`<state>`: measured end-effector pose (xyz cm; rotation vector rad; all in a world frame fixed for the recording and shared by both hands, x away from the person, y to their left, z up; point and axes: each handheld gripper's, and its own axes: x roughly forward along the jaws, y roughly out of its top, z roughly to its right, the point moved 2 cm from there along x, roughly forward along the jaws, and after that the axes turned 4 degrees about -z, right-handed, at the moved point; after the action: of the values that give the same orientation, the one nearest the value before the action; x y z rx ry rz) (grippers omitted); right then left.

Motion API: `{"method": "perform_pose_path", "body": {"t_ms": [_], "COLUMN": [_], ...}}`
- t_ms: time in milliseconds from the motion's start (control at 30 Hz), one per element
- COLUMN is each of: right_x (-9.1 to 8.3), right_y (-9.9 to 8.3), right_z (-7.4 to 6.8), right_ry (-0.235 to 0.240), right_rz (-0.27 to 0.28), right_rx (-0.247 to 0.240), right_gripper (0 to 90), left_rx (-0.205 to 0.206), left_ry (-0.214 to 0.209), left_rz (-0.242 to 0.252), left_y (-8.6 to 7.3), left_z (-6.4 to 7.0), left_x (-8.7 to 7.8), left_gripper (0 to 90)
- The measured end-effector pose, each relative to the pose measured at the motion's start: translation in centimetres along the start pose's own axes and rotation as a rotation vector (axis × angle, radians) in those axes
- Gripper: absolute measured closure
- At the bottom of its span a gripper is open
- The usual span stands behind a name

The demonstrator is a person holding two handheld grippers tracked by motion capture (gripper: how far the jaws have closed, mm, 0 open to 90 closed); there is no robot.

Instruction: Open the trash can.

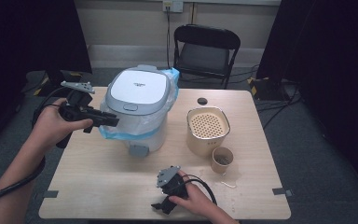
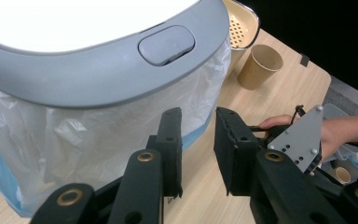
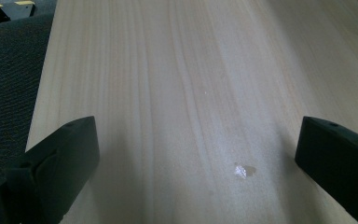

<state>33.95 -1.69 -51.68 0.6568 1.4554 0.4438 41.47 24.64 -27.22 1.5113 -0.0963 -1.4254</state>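
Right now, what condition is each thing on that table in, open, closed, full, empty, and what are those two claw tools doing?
Bin: lid closed, liner bag tucked over the rim.
Beige container: upright, perforated insert on top.
Paper cup: upright, open, something dark inside.
Left gripper: jaws partly open, holding nothing, beside the bin's bag.
Right gripper: jaws wide open, empty, over the bare table.
Folding chair: unfolded, unoccupied.

The high view looks down from above the person's side onto the whole table (image 1: 121, 186). The left gripper view sits very close to the bin (image 2: 98, 70), looking past its own jaws toward the cup (image 2: 260, 65); both views share these. The right gripper view looks down along bare tabletop (image 3: 177, 93), close up.
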Motion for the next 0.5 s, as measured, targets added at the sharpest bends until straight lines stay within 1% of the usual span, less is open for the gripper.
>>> {"method": "perform_pose_path", "body": {"t_ms": [33, 67, 100, 133, 300, 333, 433, 500], "right_x": [0.0, 0.0, 0.0, 0.0, 0.0, 0.0, 0.0, 0.0], "right_y": [0.0, 0.0, 0.0, 0.0, 0.0, 0.0, 0.0, 0.0], "right_z": [0.0, 0.0, 0.0, 0.0, 0.0, 0.0, 0.0, 0.0], "right_ry": [-0.001, -0.001, -0.001, -0.001, -0.001, 0.000, -0.001, 0.000], "right_rz": [0.002, 0.003, 0.003, 0.002, 0.004, 0.003, 0.003, 0.003], "right_rx": [-0.003, -0.004, -0.004, -0.004, -0.006, -0.006, -0.007, -0.006], "right_gripper": [0.0, 0.0, 0.0, 0.0, 0.0, 0.0, 0.0, 0.0], "left_rx": [0.009, 0.006, 0.013, 0.007, 0.006, 0.002, 0.011, 0.009], "left_ry": [0.004, 0.006, 0.008, 0.004, 0.012, 0.010, 0.012, 0.014], "left_rz": [-0.004, -0.006, -0.008, -0.005, -0.007, 0.000, -0.008, -0.005], "left_y": [0.2, 0.4, 0.5, 0.6, 1.0, 1.2, 1.4, 1.6], "left_z": [0.0, 0.0, 0.0, 0.0, 0.0, 0.0, -0.1, -0.1], "left_x": [0.0, 0.0, 0.0, 0.0, -0.1, -0.1, -0.1, 0.0], "left_gripper": [73.3, 73.8, 74.1, 74.4, 75.5, 75.5, 76.3, 76.5]}}
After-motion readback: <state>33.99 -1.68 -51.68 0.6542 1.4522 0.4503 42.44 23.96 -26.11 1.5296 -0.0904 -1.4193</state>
